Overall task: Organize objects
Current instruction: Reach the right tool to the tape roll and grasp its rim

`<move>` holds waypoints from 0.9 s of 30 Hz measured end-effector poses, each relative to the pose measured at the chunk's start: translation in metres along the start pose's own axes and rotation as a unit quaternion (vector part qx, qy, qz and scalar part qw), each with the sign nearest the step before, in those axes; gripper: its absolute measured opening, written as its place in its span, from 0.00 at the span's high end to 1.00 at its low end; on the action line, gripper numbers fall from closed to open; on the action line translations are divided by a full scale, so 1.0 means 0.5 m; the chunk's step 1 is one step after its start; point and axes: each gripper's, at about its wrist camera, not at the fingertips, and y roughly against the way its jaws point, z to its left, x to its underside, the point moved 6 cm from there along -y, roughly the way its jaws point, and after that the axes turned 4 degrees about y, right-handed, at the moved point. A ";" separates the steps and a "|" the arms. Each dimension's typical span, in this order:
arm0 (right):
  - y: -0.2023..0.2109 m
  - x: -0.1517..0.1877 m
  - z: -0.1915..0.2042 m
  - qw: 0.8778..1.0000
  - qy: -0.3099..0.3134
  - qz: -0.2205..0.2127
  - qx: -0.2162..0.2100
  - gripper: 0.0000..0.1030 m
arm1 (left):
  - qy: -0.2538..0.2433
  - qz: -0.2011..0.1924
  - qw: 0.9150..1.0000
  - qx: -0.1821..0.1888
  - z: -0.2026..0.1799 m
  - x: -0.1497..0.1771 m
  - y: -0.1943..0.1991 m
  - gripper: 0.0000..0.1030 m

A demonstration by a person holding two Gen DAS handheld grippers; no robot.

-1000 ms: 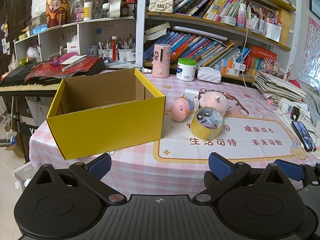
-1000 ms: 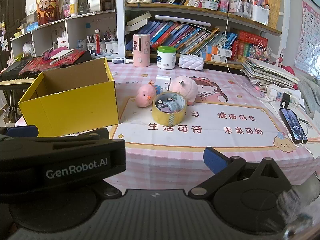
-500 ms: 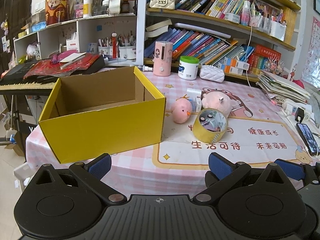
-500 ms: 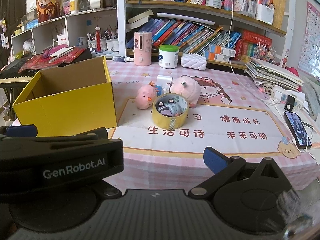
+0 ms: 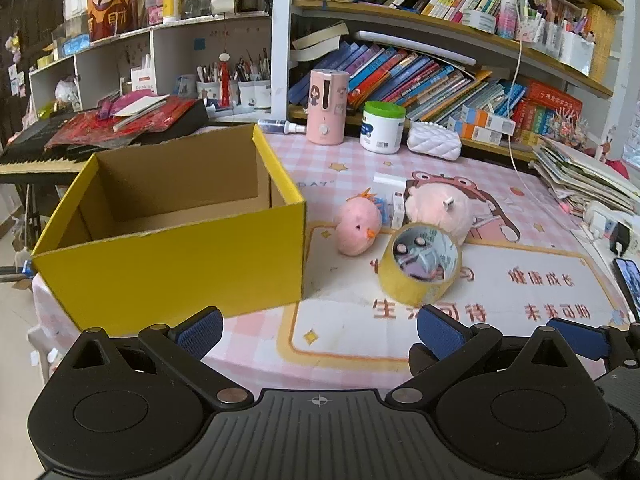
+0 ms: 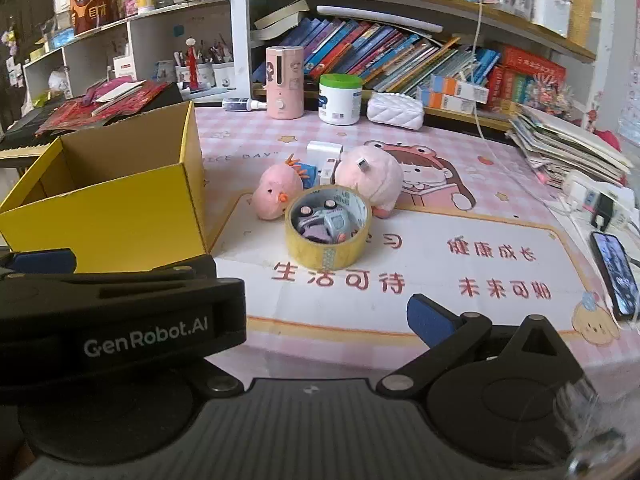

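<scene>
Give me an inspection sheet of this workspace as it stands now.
Surface: table under a pink checked cloth with a printed mat.
Job's things: yellow box open, nothing seen inside; tape roll holding small items; two pink plush toys behind it.
Clutter: pink canister, white jar, phone, paper stack.
Grippers: left gripper open; right gripper, opening cannot be told.
Cables: white cable hanging from the shelf.
Surroundings: bookshelves, keyboard.
</scene>
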 end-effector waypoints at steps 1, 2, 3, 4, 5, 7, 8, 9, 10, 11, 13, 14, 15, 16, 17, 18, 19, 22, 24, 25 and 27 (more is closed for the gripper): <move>-0.006 -0.004 -0.007 1.000 0.001 -0.001 -0.004 0.00 | 0.002 -0.002 1.000 -0.003 -0.004 -0.005 -0.006 0.00; -0.012 -0.008 -0.015 1.000 0.002 -0.003 -0.008 0.00 | 0.007 -0.003 1.000 -0.006 -0.009 -0.009 -0.012 0.00; -0.019 -0.013 -0.024 1.000 0.003 -0.004 -0.011 0.00 | 0.014 -0.004 1.000 -0.009 -0.012 -0.013 -0.019 0.00; -0.026 -0.017 -0.032 1.000 0.004 -0.005 -0.013 0.00 | 0.022 -0.004 1.000 -0.013 -0.014 -0.017 -0.024 0.00; -0.035 -0.022 -0.042 1.000 0.006 -0.005 -0.013 0.00 | 0.031 -0.005 0.999 -0.017 -0.016 -0.022 -0.030 0.00; -0.052 -0.031 -0.061 1.000 0.010 -0.004 -0.016 0.00 | 0.049 -0.008 0.998 -0.027 -0.016 -0.029 -0.039 0.00; -0.062 -0.036 -0.071 1.000 0.013 -0.004 -0.018 0.00 | 0.056 -0.010 0.998 -0.034 -0.017 -0.033 -0.044 0.00; -0.072 -0.041 -0.082 1.000 0.017 -0.005 -0.020 0.00 | 0.064 -0.011 0.997 -0.042 -0.017 -0.036 -0.048 0.00; -0.084 -0.047 -0.091 0.999 0.022 -0.008 -0.023 0.00 | 0.070 -0.012 0.996 -0.049 -0.017 -0.039 -0.052 0.00; -0.096 -0.051 -0.100 0.999 0.027 -0.010 -0.026 0.00 | 0.077 -0.012 0.995 -0.057 -0.018 -0.042 -0.057 0.00; -0.126 -0.060 -0.113 0.998 0.043 -0.013 -0.034 0.00 | 0.086 -0.012 0.993 -0.074 -0.017 -0.044 -0.061 0.00; -0.141 -0.064 -0.117 0.998 0.051 -0.015 -0.037 0.00 | 0.090 -0.011 0.992 -0.082 -0.016 -0.045 -0.063 0.00; -0.157 -0.067 -0.119 0.997 0.059 -0.015 -0.041 0.00 | 0.093 -0.011 0.991 -0.092 -0.015 -0.045 -0.064 0.00; -0.171 -0.070 -0.121 0.997 0.064 -0.013 -0.046 0.00 | 0.097 -0.010 0.990 -0.102 -0.014 -0.043 -0.065 0.00; -0.187 -0.073 -0.122 0.996 0.066 -0.010 -0.055 0.00 | 0.101 -0.010 0.989 -0.109 -0.010 -0.042 -0.063 0.00; -0.203 -0.074 -0.122 0.996 0.067 -0.006 -0.064 0.00 | 0.107 -0.008 0.987 -0.118 -0.007 -0.039 -0.063 0.00; -0.218 -0.076 -0.120 0.995 0.070 -0.004 -0.074 0.00 | 0.110 -0.007 0.986 -0.126 -0.005 -0.037 -0.061 0.00; -0.254 -0.079 -0.105 0.991 0.090 0.000 -0.102 0.00 | 0.120 -0.005 0.982 -0.145 0.002 -0.030 -0.054 0.00; -0.274 -0.082 -0.090 0.987 0.108 -0.002 -0.115 0.00 | 0.122 -0.009 0.981 -0.148 0.003 -0.025 -0.046 0.00; -0.283 -0.082 -0.084 0.986 0.119 -0.004 -0.121 0.00 | 0.123 -0.011 0.981 -0.147 0.004 -0.023 -0.041 0.00; -0.300 -0.083 -0.073 0.982 0.139 -0.010 -0.127 0.01 | 0.124 -0.012 0.981 -0.147 0.003 -0.017 -0.035 0.00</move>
